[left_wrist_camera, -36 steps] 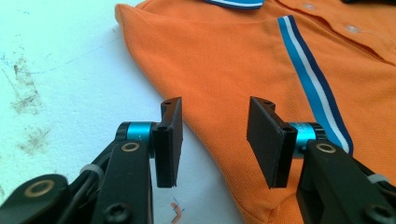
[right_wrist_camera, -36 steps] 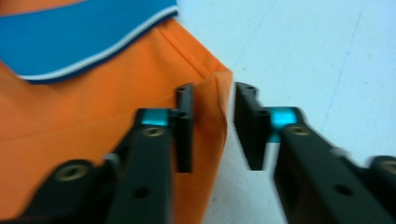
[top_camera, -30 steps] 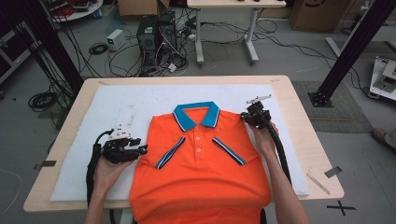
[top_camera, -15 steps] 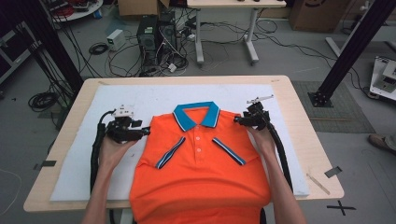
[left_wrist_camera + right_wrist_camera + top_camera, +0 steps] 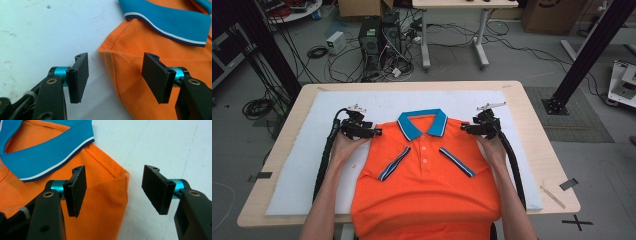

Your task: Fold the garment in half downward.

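Note:
An orange polo shirt point(image 5: 427, 190) with a blue collar point(image 5: 422, 125) lies face up on the white mat, both sleeves folded in onto its front. My left gripper point(image 5: 374, 132) sits at the shirt's left shoulder corner. Its jaws have just been opening, and in the left gripper view point(image 5: 116, 75) the corner of the shirt point(image 5: 130, 50) lies between them, untouched. At the right shoulder, my right gripper point(image 5: 464, 129) has also just been opening. The folded shoulder edge point(image 5: 105, 195) lies between its jaws point(image 5: 116, 191), and the pads do not press on it.
The white mat point(image 5: 302, 165) covers most of the wooden table point(image 5: 267, 175). The shirt's hem hangs over the near edge. Behind the table stand computer towers point(image 5: 377, 35), floor cables and a second table's legs point(image 5: 426, 45). A black frame post point(image 5: 587, 55) rises at the right.
My left gripper has moved away from me and to the right, from beside the folded left sleeve up to the left shoulder corner. The right gripper has stayed at the right shoulder.

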Action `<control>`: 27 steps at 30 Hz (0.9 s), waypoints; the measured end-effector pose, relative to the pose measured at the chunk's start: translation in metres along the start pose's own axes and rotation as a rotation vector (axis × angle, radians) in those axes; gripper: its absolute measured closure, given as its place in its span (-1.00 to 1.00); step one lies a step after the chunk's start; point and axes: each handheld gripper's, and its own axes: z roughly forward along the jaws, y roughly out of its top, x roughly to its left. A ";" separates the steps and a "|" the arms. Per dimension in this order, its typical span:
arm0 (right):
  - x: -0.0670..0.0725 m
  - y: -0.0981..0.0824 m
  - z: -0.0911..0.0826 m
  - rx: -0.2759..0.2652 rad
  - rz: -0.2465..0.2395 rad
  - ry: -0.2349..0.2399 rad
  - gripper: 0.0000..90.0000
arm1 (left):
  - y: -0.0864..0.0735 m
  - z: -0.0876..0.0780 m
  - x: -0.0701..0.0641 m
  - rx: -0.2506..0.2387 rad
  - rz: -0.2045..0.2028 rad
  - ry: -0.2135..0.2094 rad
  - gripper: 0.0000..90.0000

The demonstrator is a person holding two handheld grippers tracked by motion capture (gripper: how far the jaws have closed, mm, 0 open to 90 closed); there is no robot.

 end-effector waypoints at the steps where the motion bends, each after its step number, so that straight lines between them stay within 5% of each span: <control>1: 0.000 0.000 0.000 0.001 0.001 0.002 -0.18 | 0.000 0.001 -0.001 -0.003 0.006 0.006 -0.14; 11: -0.003 -0.003 0.003 0.015 0.021 0.005 -0.19 | -0.003 0.008 0.000 -0.003 0.016 -0.008 0.01; 15: -0.002 -0.004 0.004 0.016 0.012 -0.001 -0.19 | -0.002 0.011 -0.003 0.008 0.052 0.015 0.12; 22: -0.002 -0.005 0.003 0.012 0.013 0.000 -0.19 | -0.007 0.010 0.005 -0.036 0.009 -0.002 0.42; 27: -0.001 -0.006 0.004 0.021 0.004 -0.003 -0.20 | -0.009 0.009 -0.004 -0.044 0.076 0.043 0.50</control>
